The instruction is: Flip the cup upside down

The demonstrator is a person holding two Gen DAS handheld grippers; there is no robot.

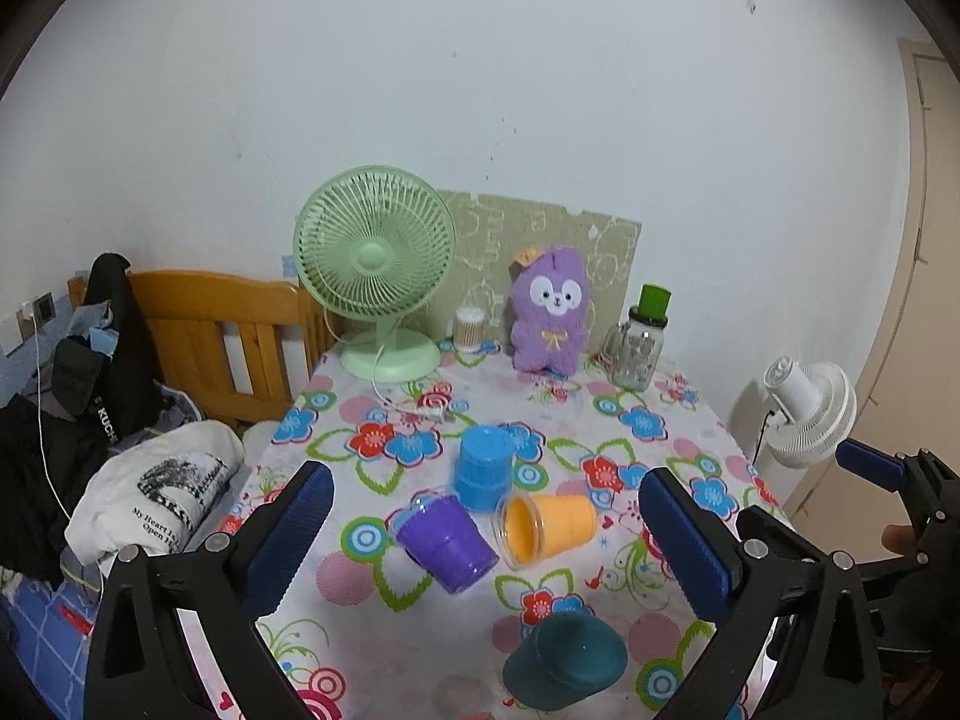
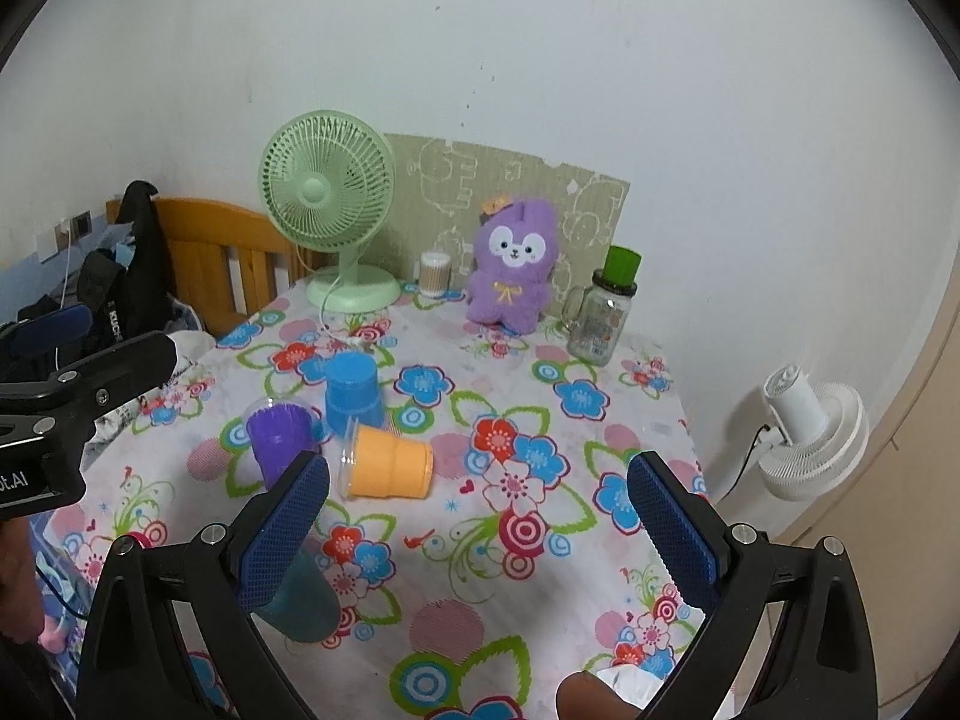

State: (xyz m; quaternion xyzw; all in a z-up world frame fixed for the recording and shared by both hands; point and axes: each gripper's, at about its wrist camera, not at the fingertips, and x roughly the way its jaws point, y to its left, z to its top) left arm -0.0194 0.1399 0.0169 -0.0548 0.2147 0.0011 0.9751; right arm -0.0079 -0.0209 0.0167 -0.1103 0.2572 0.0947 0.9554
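Note:
Several plastic cups sit on the flowered tablecloth [image 1: 630, 420]. A blue cup [image 1: 483, 467] [image 2: 354, 387] stands upside down. A purple cup [image 1: 447, 543] [image 2: 279, 438] and an orange cup [image 1: 549, 528] [image 2: 387, 461] lie on their sides. A dark teal cup [image 1: 567, 666] [image 2: 300, 600] stands upside down near the front. My left gripper [image 1: 486, 528] is open and empty, hovering in front of the cups. My right gripper [image 2: 480, 516] is open and empty, to the right of the cups.
A green desk fan [image 1: 375, 282], a cotton swab jar [image 1: 469, 329], a purple plush toy [image 1: 552, 318] and a glass jar with green lid [image 1: 642, 339] line the table's back. A bed with clothes [image 1: 108, 420] is left. A white fan [image 1: 810, 414] stands right.

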